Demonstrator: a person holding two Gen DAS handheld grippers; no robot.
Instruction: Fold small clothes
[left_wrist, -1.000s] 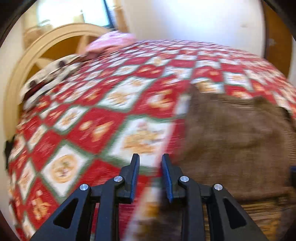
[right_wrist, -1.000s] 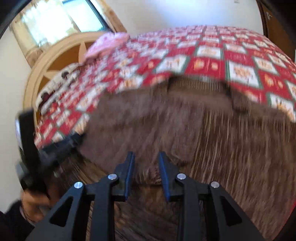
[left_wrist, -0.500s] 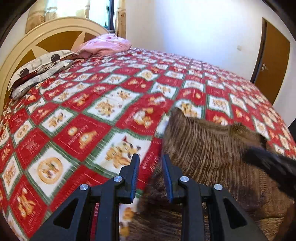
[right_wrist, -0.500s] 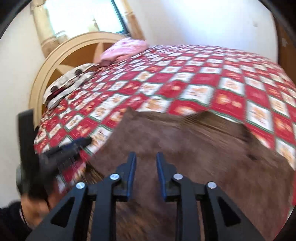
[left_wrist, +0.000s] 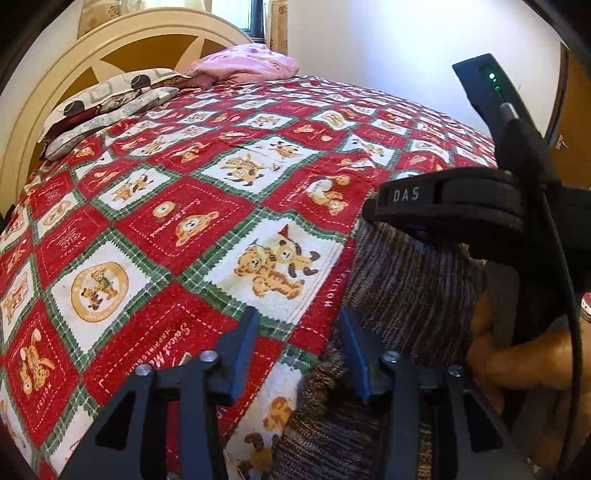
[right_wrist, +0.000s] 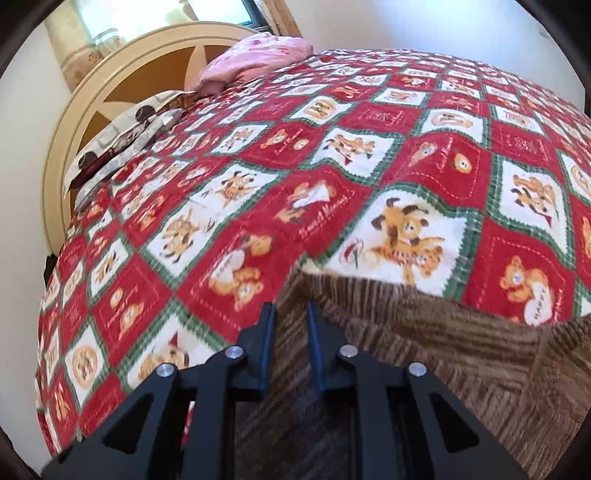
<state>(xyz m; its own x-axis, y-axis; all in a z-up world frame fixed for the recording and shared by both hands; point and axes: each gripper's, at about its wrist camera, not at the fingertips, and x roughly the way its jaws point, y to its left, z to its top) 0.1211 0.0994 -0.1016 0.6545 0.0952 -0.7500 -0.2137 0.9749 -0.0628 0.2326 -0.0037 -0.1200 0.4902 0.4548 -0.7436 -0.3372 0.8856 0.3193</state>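
Brown ribbed knit garment (left_wrist: 399, 291) lies on the bed, toward the near edge of the red, white and green bear-print quilt (left_wrist: 177, 221). From the right wrist view its far hem (right_wrist: 406, 291) runs across the quilt, one corner lifted in a small peak; the rest spreads flat toward the near right.

Left gripper (left_wrist: 297, 350) angled down over the garment's left border. Jaws have just been opening and now stand well apart. One blue-lined finger is over bare quilt, the other over the knit edge; the pads press on nothing. Released.

Right gripper (right_wrist: 290, 332) also tilted down, over the knit near that raised corner. Jaws have just been closing and are now narrow, with a slim gap left. Brown knit shows through the gap, but whether cloth is pinched there I cannot tell.

In the left wrist view the right gripper's black body (left_wrist: 461, 210) crosses in from the right, just above the garment, a green light on its upper part. The person's hand (left_wrist: 524, 354) wraps the handle low at the right, fingers curled.

Farther off: patterned pillows (left_wrist: 107, 107) and a pink pillow (left_wrist: 243, 66) against the cream arched headboard (left_wrist: 110, 40); a brown door (left_wrist: 572, 129) in the far right wall.
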